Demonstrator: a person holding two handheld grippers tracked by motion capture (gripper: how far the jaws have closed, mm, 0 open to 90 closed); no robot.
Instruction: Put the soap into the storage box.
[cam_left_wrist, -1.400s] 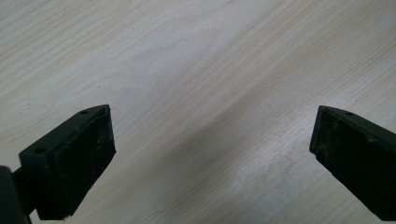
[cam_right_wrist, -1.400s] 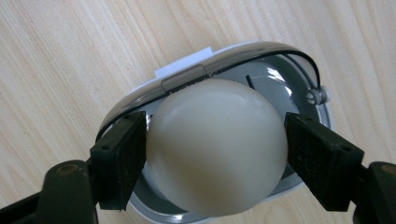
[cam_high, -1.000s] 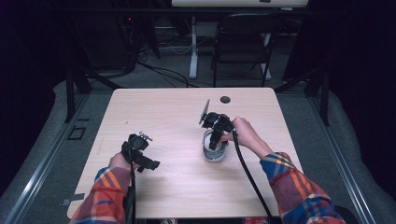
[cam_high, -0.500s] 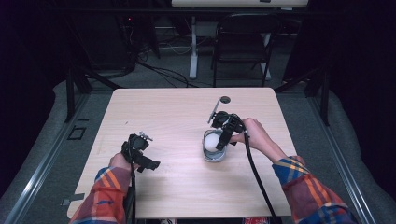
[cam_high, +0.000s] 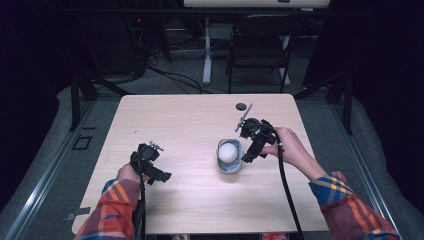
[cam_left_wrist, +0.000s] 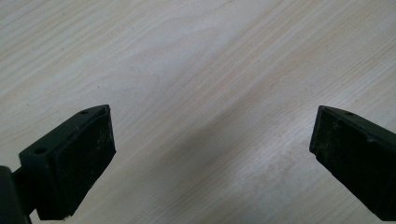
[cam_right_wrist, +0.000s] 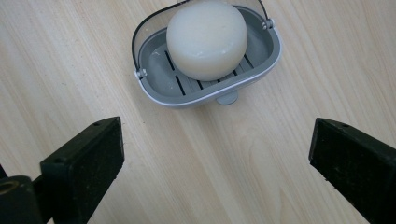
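A round white bar of soap (cam_high: 228, 151) (cam_right_wrist: 207, 39) lies in a grey slotted soap dish (cam_high: 229, 168) (cam_right_wrist: 161, 80) near the middle of the wooden table. My right gripper (cam_high: 248, 155) (cam_right_wrist: 215, 172) hangs just to the right of the dish, open, with bare wood between its jaws. My left gripper (cam_high: 159, 176) (cam_left_wrist: 212, 158) is at the front left, held low over the table, open and empty.
A small dark round hole (cam_high: 241, 106) sits near the table's (cam_high: 170, 125) far edge. Beyond the table stand a dark chair (cam_high: 257, 45) and a white desk leg (cam_high: 206, 50) with cables on the floor. A black cable (cam_high: 287, 190) trails from the right gripper toward the front edge.
The right gripper has drawn back to the right, off the soap dish, leaving the soap lying in it. The left gripper has not moved.
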